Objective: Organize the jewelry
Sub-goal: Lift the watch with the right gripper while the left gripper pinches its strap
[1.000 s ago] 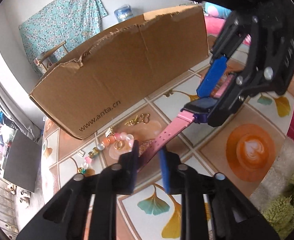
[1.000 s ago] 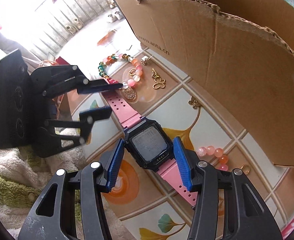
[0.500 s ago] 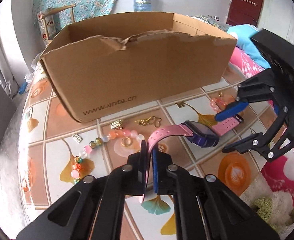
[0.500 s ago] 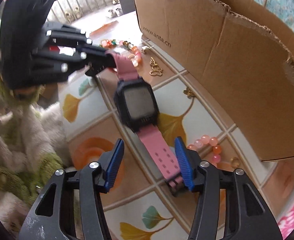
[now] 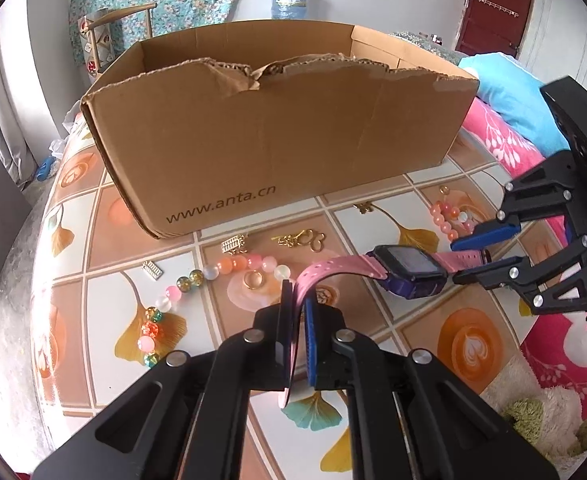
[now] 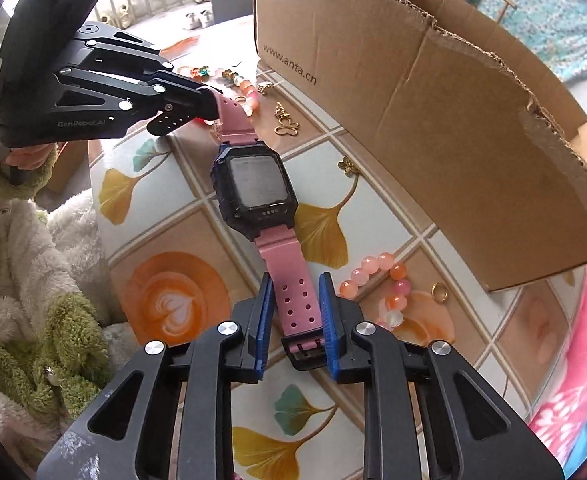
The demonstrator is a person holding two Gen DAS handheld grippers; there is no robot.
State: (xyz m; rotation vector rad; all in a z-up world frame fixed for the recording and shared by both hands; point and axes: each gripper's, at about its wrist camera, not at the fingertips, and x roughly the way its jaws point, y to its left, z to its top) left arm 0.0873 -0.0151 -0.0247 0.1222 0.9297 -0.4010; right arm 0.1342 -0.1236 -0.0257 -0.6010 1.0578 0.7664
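Observation:
A pink-strapped watch (image 6: 253, 184) with a dark square face hangs between my two grippers above the tiled table; it also shows in the left wrist view (image 5: 409, 270). My left gripper (image 5: 298, 312) is shut on one strap end. My right gripper (image 6: 295, 316) straddles the buckle end of the other strap with its blue pads close on each side; whether they press it I cannot tell. A bead bracelet (image 5: 197, 280), a gold ring (image 5: 254, 280) and gold charms (image 5: 301, 239) lie on the table.
An open cardboard box (image 5: 277, 128) marked www.anta.cn stands just behind the jewelry. A short peach bead string (image 6: 377, 276) and another ring (image 6: 439, 292) lie by its right corner. A fluffy green and white cloth (image 6: 33, 280) lies at the table's near edge.
The left gripper closed on the strap end. The right gripper let go of the watch face, slid back to the buckle end and narrowed around the strap. The left view tilted upright.

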